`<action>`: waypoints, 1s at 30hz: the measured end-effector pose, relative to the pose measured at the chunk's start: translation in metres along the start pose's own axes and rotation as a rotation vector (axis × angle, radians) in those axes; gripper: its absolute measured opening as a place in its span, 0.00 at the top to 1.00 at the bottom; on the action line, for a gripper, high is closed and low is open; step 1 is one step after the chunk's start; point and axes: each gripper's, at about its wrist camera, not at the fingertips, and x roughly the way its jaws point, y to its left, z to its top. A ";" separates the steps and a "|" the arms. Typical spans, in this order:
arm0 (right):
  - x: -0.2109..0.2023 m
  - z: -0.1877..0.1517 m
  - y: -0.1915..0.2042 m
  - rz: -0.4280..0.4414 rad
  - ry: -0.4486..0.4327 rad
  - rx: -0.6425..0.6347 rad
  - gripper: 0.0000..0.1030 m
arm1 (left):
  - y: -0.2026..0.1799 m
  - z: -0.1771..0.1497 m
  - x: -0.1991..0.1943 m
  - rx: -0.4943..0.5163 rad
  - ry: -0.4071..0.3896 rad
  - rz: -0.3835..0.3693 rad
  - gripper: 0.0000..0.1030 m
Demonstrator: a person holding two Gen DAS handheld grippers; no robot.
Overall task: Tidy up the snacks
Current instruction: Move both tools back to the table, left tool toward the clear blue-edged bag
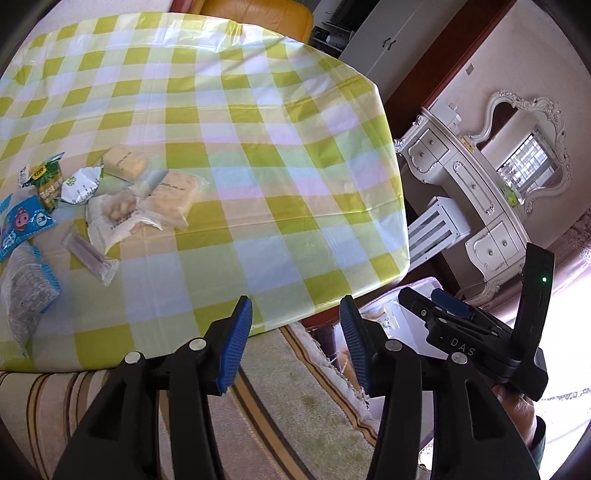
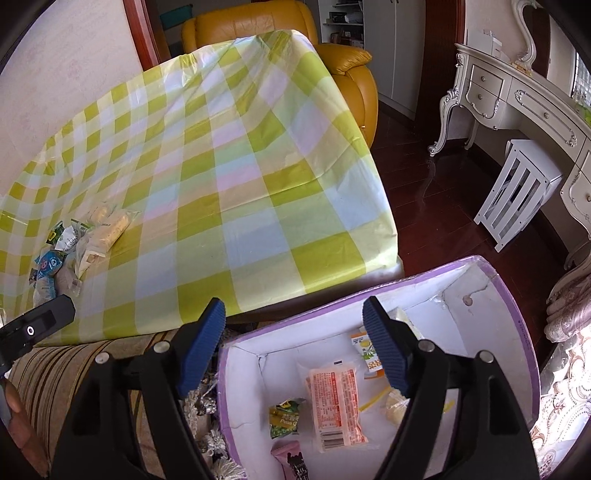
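Observation:
A pile of wrapped snacks (image 1: pixel 110 195) lies at the left of the checked tablecloth (image 1: pixel 258 147); it also shows in the right wrist view (image 2: pixel 85 240). My left gripper (image 1: pixel 295 347) is open and empty, over the table's near edge, well right of the pile. My right gripper (image 2: pixel 291 354) is open and empty above a purple-rimmed white box (image 2: pixel 517 332) beside the table. Inside the box lie an orange-white packet (image 2: pixel 336 402), a green packet (image 2: pixel 284 417), a pink packet (image 2: pixel 291 458) and a few others. The right gripper also shows in the left wrist view (image 1: pixel 450 314).
A striped sofa or cushion (image 1: pixel 44 413) lies below the table's near edge. A white dresser (image 2: pixel 517 99) with a mirror and a white slatted stool (image 2: pixel 517 195) stand at the right on dark wooden floor. A yellow leather armchair (image 2: pixel 258 29) stands behind the table.

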 end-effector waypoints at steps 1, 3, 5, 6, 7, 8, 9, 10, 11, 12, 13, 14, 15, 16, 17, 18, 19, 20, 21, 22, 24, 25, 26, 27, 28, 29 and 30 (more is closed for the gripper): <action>0.000 0.001 0.005 0.003 0.001 -0.007 0.25 | 0.008 0.000 -0.005 -0.017 -0.011 0.009 0.53; 0.001 0.002 0.014 0.012 0.003 -0.017 0.25 | 0.025 0.001 -0.014 -0.054 -0.034 0.031 0.53; 0.001 0.004 0.023 0.025 0.002 -0.022 0.25 | 0.042 0.001 -0.023 -0.090 -0.051 0.046 0.53; 0.001 0.005 0.027 0.030 0.001 -0.022 0.25 | 0.051 0.001 -0.028 -0.108 -0.060 0.055 0.53; 0.001 0.006 0.030 0.036 0.001 -0.022 0.25 | 0.060 0.000 -0.033 -0.128 -0.068 0.066 0.53; 0.002 0.007 0.034 0.041 0.002 -0.021 0.25 | 0.068 -0.001 -0.037 -0.152 -0.074 0.076 0.53; 0.003 0.008 0.038 0.043 0.004 -0.021 0.25 | 0.078 -0.002 -0.041 -0.176 -0.079 0.084 0.53; 0.004 0.009 0.041 0.048 0.005 -0.020 0.25 | 0.087 -0.003 -0.045 -0.196 -0.085 0.092 0.53; 0.005 0.010 0.045 0.058 0.006 -0.022 0.25 | 0.095 -0.004 -0.049 -0.216 -0.091 0.102 0.53; 0.006 0.011 0.050 0.071 0.009 -0.025 0.25 | 0.102 -0.005 -0.053 -0.235 -0.095 0.112 0.53; 0.006 0.012 0.054 0.079 0.009 -0.027 0.25 | 0.110 -0.006 -0.057 -0.251 -0.101 0.117 0.53; 0.007 0.014 0.059 0.078 0.006 -0.025 0.25 | 0.116 -0.007 -0.061 -0.266 -0.109 0.122 0.53; 0.007 0.016 0.063 0.071 0.004 -0.021 0.25 | 0.123 -0.008 -0.065 -0.281 -0.116 0.127 0.53; 0.007 0.017 0.066 0.064 0.002 -0.014 0.24 | 0.130 -0.009 -0.068 -0.295 -0.123 0.132 0.53; 0.008 0.020 0.069 0.061 0.001 -0.006 0.24 | 0.136 -0.010 -0.072 -0.311 -0.131 0.138 0.53; 0.009 0.022 0.073 0.063 0.001 0.001 0.24 | 0.143 -0.010 -0.076 -0.329 -0.141 0.148 0.53; 0.010 0.024 0.077 0.066 0.001 0.004 0.23 | 0.150 -0.011 -0.079 -0.345 -0.150 0.158 0.53; 0.011 0.026 0.082 0.070 0.003 0.000 0.23 | 0.156 -0.010 -0.082 -0.360 -0.157 0.169 0.53; 0.011 0.028 0.088 0.075 0.003 -0.009 0.23 | 0.163 -0.010 -0.085 -0.378 -0.163 0.183 0.53; 0.012 0.029 0.094 0.078 0.002 -0.019 0.23 | 0.171 -0.010 -0.088 -0.398 -0.169 0.196 0.53; 0.014 0.031 0.106 0.087 -0.002 -0.033 0.23 | 0.187 -0.010 -0.093 -0.437 -0.178 0.219 0.53; 0.015 0.032 0.112 0.091 -0.001 -0.037 0.22 | 0.194 -0.010 -0.094 -0.452 -0.183 0.228 0.53; 0.017 0.033 0.117 0.095 0.001 -0.040 0.22 | 0.201 -0.011 -0.097 -0.466 -0.188 0.238 0.53; 0.020 0.033 0.122 0.098 0.006 -0.044 0.22 | 0.207 -0.010 -0.099 -0.478 -0.192 0.249 0.53; 0.022 0.034 0.128 0.103 0.010 -0.049 0.22 | 0.214 -0.010 -0.101 -0.490 -0.197 0.259 0.53; 0.024 0.034 0.133 0.107 0.013 -0.054 0.22 | 0.220 -0.009 -0.103 -0.501 -0.201 0.269 0.53; 0.027 0.034 0.138 0.111 0.015 -0.059 0.22 | 0.227 -0.008 -0.104 -0.510 -0.204 0.276 0.54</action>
